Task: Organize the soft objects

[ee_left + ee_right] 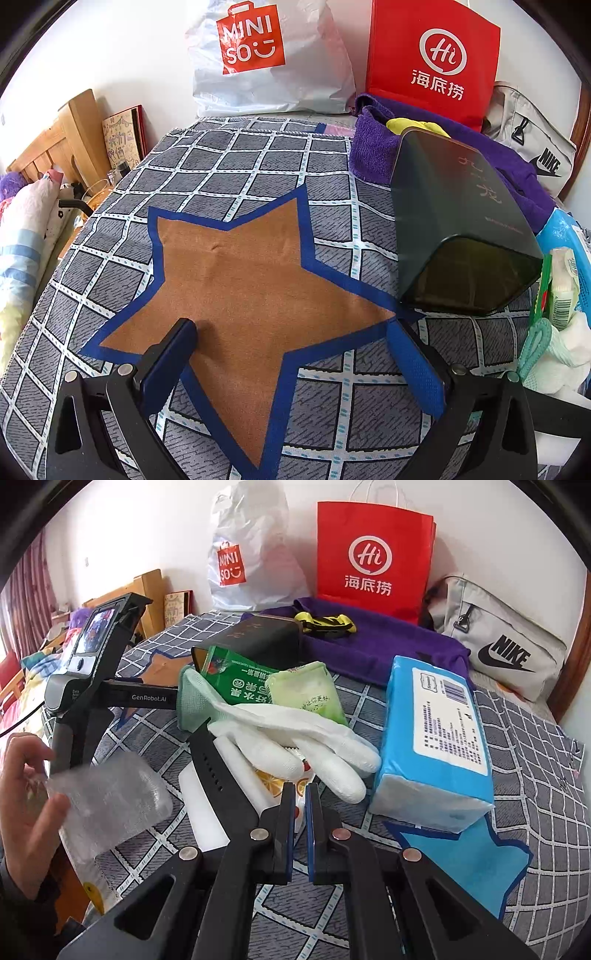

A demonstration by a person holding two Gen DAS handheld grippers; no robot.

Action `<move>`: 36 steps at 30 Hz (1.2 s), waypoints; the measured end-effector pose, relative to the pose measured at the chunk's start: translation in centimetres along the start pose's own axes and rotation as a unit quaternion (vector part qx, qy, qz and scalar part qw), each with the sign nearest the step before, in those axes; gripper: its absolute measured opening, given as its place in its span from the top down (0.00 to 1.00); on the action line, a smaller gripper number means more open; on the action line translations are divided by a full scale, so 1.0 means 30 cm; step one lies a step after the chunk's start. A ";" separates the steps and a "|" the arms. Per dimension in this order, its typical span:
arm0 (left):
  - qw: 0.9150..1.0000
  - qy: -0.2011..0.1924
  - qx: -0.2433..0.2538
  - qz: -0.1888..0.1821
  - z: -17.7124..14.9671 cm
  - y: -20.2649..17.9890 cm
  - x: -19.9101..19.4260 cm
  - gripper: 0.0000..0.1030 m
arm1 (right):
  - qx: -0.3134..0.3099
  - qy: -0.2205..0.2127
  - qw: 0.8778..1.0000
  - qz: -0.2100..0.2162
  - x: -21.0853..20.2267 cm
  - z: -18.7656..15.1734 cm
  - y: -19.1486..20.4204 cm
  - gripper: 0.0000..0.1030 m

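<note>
We see the right gripper [300, 794] low centre in the right wrist view, its blue-padded jaws drawn almost together with nothing visible between them; we judge it clenched empty, or at most nipping something too thin to make out. Just beyond its tips sits the pile of soft things: a white glove [306, 738] draped across the middle, a green snack pack [236, 679] and a pale green packet [306, 694] behind it, white foam pieces [236, 760] beneath, and a blue tissue pack [436, 738] at right, lying partly over a blue star patch [476, 864]. A dark box [266, 638] lies open-mouthed behind the pile at upper centre. In the left wrist view, the left gripper [291, 328] stands spread wide over the brown star patch [236, 277], holding nothing, with the box at frame right. A bare hand [26, 805] at left edge holds a blurred clear plastic piece [110, 805]. Risks, as we judge them: closed jaws pushed forward would shove the glove rather than grip it; a shallow pinch on one finger could let the limp glove slip, or drag the packets lying against it; the tissue pack, being bulky, may exceed a comfortable bite.
</note>
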State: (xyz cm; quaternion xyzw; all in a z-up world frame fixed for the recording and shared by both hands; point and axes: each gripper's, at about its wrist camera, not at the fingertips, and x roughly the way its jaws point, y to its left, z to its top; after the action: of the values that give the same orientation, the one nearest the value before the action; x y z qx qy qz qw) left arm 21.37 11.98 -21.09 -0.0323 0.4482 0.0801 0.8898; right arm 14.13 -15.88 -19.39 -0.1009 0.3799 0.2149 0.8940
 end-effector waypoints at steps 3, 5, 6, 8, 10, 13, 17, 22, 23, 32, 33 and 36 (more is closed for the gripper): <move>1.000 0.000 0.000 0.000 0.000 0.001 0.000 0.00 | 0.002 0.001 1.000 -0.002 0.007 -0.001 0.002 0.95; 1.000 0.000 0.000 0.000 0.000 0.001 0.000 0.00 | 0.005 0.002 1.000 -0.002 0.008 0.000 0.000 0.95; 1.000 0.000 0.000 0.000 0.000 0.000 0.000 0.00 | 0.006 0.003 1.000 -0.003 0.008 0.000 -0.002 0.95; 1.000 0.000 0.000 0.000 0.000 0.001 0.000 0.00 | 0.004 0.004 1.000 -0.004 0.009 0.000 -0.003 0.95; 1.000 0.000 0.000 0.000 0.000 0.002 0.001 0.00 | 0.004 0.006 1.000 -0.004 0.008 0.001 -0.003 0.95; 1.000 0.000 0.000 0.000 0.000 0.001 0.000 0.00 | 0.004 0.006 1.000 -0.006 0.009 0.004 -0.001 0.95; 1.000 0.001 0.004 -0.005 0.005 0.005 0.003 0.00 | 0.009 -0.001 1.000 -0.001 -0.004 0.015 -0.005 0.95; 1.000 0.012 0.012 -0.011 0.011 0.030 -0.013 0.00 | -0.007 -0.024 1.000 0.013 -0.069 0.042 0.020 0.91; 1.000 0.011 0.015 -0.011 0.009 0.036 -0.025 0.00 | -0.013 -0.024 0.999 0.017 -0.075 0.048 0.028 0.87; 1.000 -0.019 -0.002 -0.016 0.013 0.095 -0.151 0.00 | -0.090 -0.024 0.995 0.034 -0.057 0.074 0.174 0.78; 1.000 -0.020 -0.005 -0.019 0.017 0.103 -0.158 0.00 | -0.096 -0.021 0.995 0.033 -0.049 0.076 0.187 0.78; 0.999 -0.029 -0.015 -0.018 0.024 0.125 -0.182 0.00 | -0.118 -0.015 0.993 0.024 -0.028 0.074 0.218 0.78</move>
State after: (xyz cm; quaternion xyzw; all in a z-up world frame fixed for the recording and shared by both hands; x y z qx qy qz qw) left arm 18.12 15.17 -16.23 -0.0511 0.4200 0.0712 0.9033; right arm 12.00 -9.56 -17.36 -0.1933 0.3412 0.2808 0.8760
